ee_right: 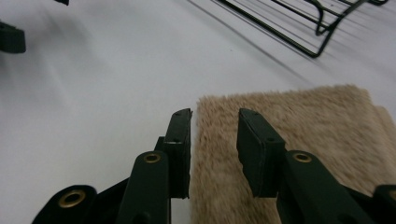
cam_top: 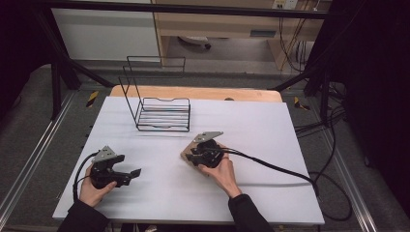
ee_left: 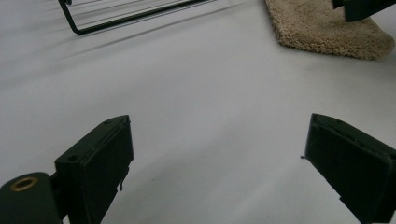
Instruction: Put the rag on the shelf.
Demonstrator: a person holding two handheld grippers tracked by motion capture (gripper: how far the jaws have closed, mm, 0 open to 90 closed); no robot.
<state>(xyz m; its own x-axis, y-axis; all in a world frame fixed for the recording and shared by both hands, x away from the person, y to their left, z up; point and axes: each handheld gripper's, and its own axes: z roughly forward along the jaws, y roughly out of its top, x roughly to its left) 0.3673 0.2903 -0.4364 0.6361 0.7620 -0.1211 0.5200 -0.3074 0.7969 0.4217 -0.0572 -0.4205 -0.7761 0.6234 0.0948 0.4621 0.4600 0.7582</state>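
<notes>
Left gripper (cam_top: 126, 175) held low over the white table (cam_top: 270, 125) at front left, jaws spread wide with nothing between them; bare tabletop seen past both pads in left gripper view. Right gripper (cam_top: 194, 155) sat on the tan folded towel (ee_right: 299, 126) near table centre, right hand (cam_top: 223, 171) behind it. In right gripper view, jaws at a narrow gap straddling the towel's left edge: left pad just off the edge over the table, right pad over the pile. Not closed on the fabric; contact with it couldn't be confirmed. Towel lay flat, just in front of the black wire rack (cam_top: 162, 113), apart from it. Rack stood upright toward the table's far side, tall wire back facing away.
</notes>
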